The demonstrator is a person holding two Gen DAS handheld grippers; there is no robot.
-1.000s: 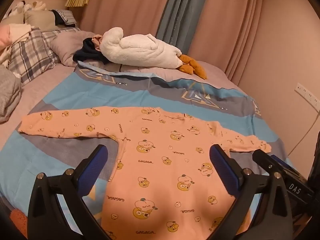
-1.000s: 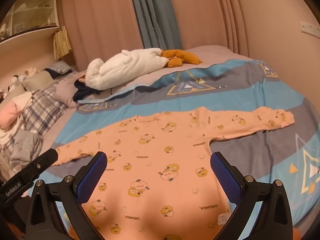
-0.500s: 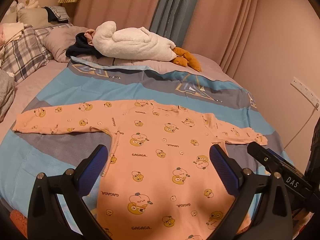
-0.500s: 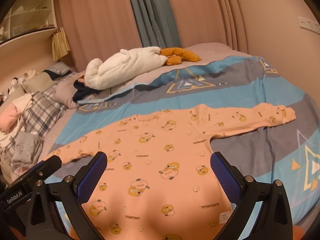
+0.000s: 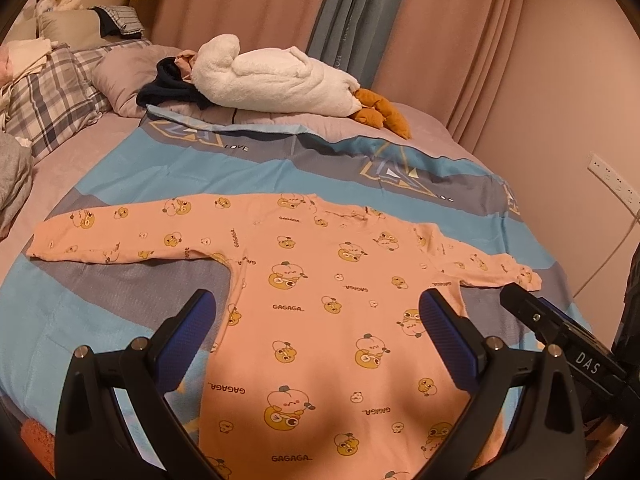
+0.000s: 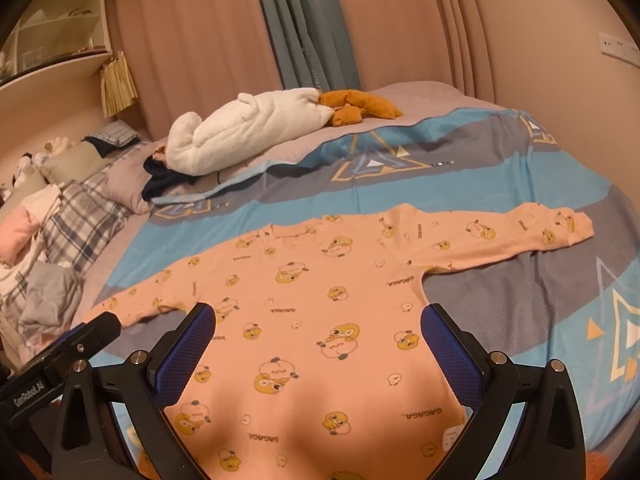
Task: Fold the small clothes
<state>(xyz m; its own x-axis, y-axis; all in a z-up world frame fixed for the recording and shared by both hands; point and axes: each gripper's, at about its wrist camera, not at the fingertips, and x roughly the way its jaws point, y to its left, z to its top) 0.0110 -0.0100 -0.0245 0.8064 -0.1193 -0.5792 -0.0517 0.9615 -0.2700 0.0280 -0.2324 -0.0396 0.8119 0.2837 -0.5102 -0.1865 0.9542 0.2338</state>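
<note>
A small peach long-sleeved top (image 5: 320, 300) (image 6: 320, 300) printed with yellow ducks lies flat on the bed, both sleeves spread out sideways. Its left sleeve (image 5: 116, 236) reaches toward the pillows; its right sleeve (image 6: 512, 236) points at the wall side. My left gripper (image 5: 316, 324) hovers open above the top's body with nothing between its blue pads. My right gripper (image 6: 318, 328) is likewise open over the body, empty. The other gripper's black housing shows at each view's edge (image 5: 568, 344) (image 6: 52, 364).
The top rests on a blue and grey striped quilt (image 5: 132, 184). A white plush goose (image 5: 276, 80) with orange feet lies at the far side, beside dark clothes (image 5: 168, 88). Plaid pillows (image 5: 52, 92) and a grey garment (image 6: 48, 300) sit to the left. Curtains and a wall lie behind.
Both grippers have shifted a little: in both views the top sits slightly farther up than before. Both stay open; the top lies unmoved.
</note>
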